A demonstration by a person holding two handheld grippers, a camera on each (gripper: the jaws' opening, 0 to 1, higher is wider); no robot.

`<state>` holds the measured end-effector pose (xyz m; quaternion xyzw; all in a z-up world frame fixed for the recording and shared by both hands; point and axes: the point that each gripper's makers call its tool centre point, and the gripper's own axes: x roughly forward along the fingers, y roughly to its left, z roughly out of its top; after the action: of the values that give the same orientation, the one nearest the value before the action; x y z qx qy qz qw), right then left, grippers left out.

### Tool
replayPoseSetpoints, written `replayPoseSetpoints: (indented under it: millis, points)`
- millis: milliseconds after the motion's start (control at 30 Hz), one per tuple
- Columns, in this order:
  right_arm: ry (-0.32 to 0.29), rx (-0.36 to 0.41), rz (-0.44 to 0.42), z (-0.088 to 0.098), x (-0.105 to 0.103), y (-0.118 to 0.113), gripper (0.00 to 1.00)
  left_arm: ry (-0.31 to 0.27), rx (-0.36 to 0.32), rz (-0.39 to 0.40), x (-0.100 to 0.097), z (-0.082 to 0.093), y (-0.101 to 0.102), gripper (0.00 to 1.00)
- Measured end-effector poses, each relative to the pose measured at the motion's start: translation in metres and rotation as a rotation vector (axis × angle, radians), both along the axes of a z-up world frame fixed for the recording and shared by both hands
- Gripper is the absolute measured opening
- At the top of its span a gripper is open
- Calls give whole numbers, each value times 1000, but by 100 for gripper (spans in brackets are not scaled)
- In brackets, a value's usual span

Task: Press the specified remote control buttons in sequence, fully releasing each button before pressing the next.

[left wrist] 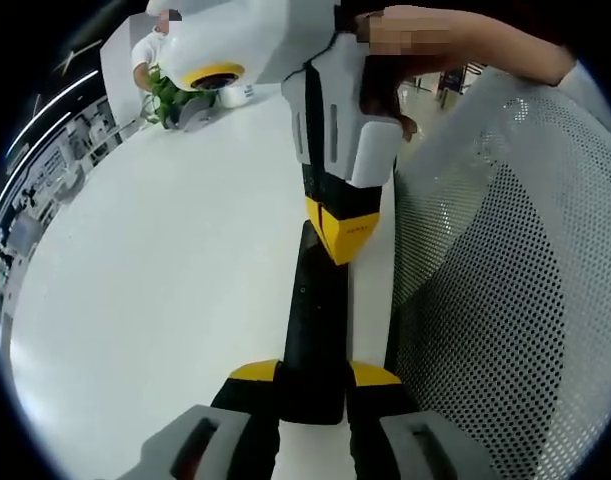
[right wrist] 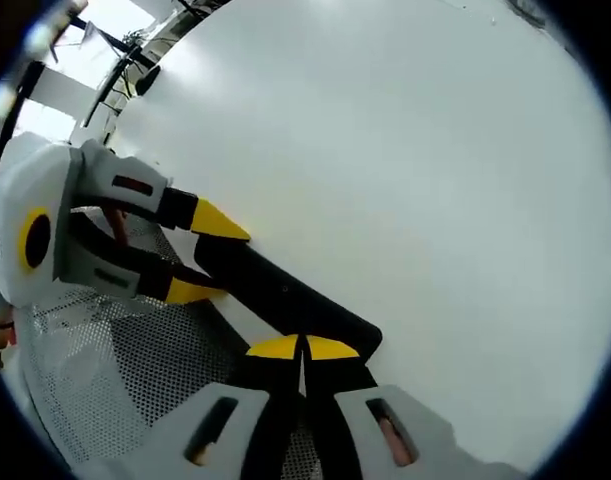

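Yellow-tipped, the left gripper (left wrist: 313,378) clamps the near end of the black remote control (left wrist: 315,330) above the white table (left wrist: 165,300), a perforated chair back (left wrist: 505,320) alongside. Jaws pressed together, the right gripper (right wrist: 303,348) apparently touches the remote's face.

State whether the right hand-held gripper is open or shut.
Shut: the right hand-held gripper has its yellow tips touching, pressing down on the black remote.
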<state>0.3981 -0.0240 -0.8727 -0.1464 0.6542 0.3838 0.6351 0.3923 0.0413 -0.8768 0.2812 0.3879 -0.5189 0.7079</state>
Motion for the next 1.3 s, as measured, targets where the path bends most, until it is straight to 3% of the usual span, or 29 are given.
replayPoseSetpoints:
  millis: [467,900,1033,1300]
  points:
    - [-15,4,-54,0,1,-2,0,-4,-5,7,0,0,-1,25]
    - [-6,1,-41,0,-2,-3,0,-8,-6,-1,1,-1,-1,25]
    - [-19,3,-23,1,-2,-3,0,-8,-4,-3,2,-2,-1,25]
    - [-101,22,32,3,5,-3,0,-7,-4,-1,2,-2,-1,25]
